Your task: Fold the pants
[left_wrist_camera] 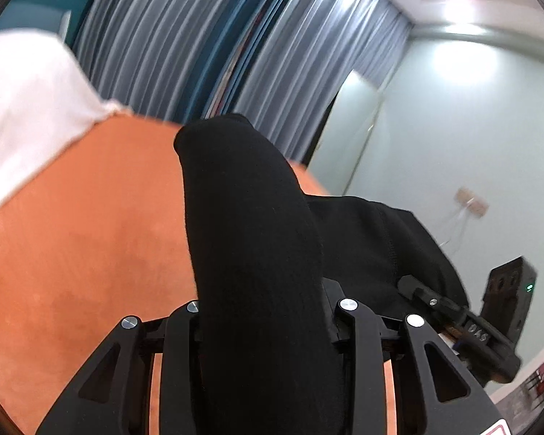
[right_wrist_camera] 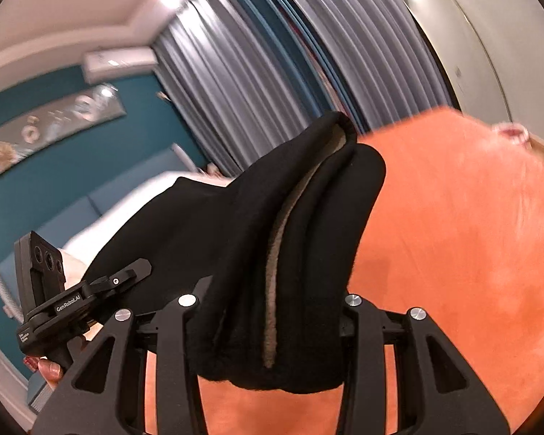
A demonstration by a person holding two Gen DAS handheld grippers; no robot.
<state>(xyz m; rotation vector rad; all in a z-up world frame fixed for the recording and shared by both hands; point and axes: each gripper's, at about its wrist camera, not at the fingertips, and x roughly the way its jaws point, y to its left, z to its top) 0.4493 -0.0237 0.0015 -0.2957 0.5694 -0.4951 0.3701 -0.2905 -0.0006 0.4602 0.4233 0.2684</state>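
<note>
Black fabric fills the middle of both wrist views: the pants (left_wrist_camera: pixel 257 239) are lifted above an orange bedspread (left_wrist_camera: pixel 90 235), pinched at two places.

Readable writing is sparse. In the right wrist view, the clamp body of the left gripper (right_wrist_camera: pixel 90 290) carries white lettering that looks like "GenRobot.AI", with a small label lower on its handle too fine to read. In the left wrist view, the right gripper (left_wrist_camera: pixel 453 311) shows raised characters on its body that appear to read "DAS", though they are blurred. A red-and-white sticker peeks in at the bottom edge of that view, illegible.

The left gripper (left_wrist_camera: pixel 268 311) has its jaws drawn in tight on a thick roll of the pants, which rises straight up between the fingers and curves away at its top. The right gripper (right_wrist_camera: pixel 268 308) likewise clamps a bunched fold, where a grey lining strip (right_wrist_camera: pixel 272 290) runs along the seam between the two layers. From each grip the cloth drapes across toward the other gripper.

Behind stand grey-blue curtains (left_wrist_camera: pixel 156 50), a teal wall (right_wrist_camera: pixel 54 166) with a framed picture (right_wrist_camera: pixel 54 127), and white bedding (left_wrist_camera: pixel 21 108).
</note>
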